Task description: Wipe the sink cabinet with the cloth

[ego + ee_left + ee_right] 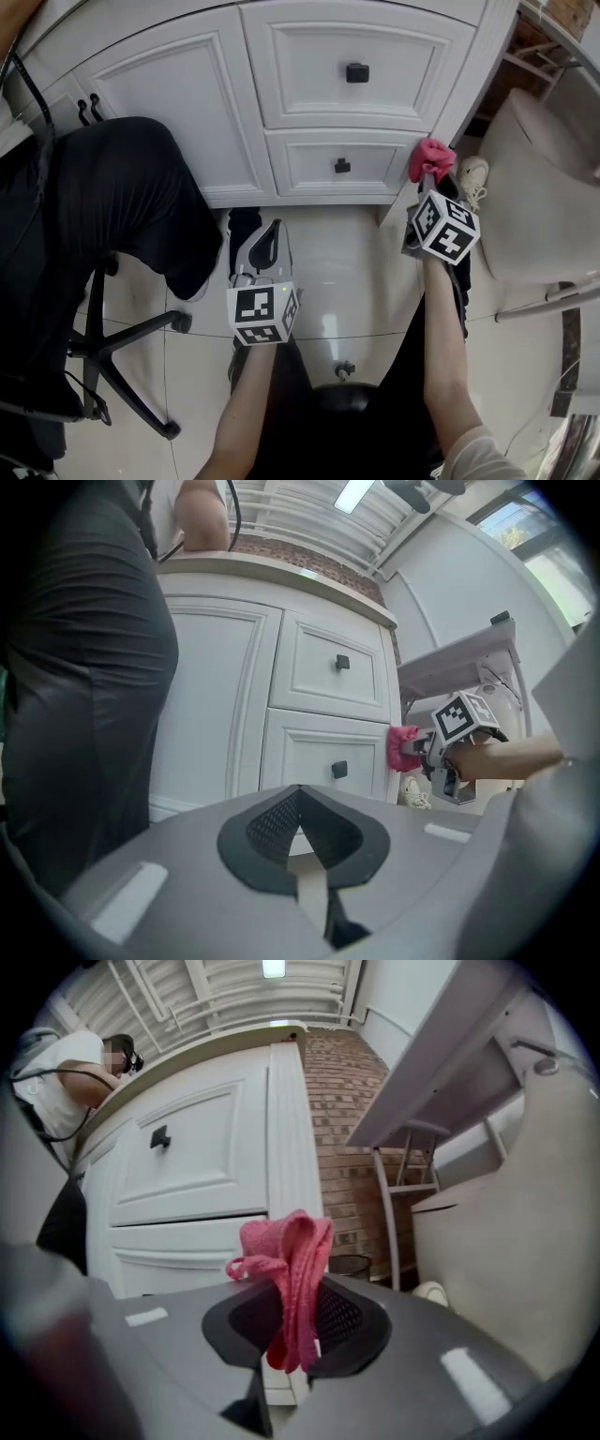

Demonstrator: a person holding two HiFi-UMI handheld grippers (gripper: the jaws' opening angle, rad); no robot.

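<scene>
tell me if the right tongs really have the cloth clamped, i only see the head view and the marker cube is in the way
observer: Yes. The right gripper view shows the pink cloth pinched between the jaws of the right tongs, bunched up above them.
operator: and the left tongs, carrying anything
observer: No. In the left gripper view the left tongs have their jaws together at the tips with nothing between them.
operator: anything on the floor past the cabinet corner
observer: A dark waste bin stands by the brick wall, beyond the corner of the sink cabinet.
</scene>
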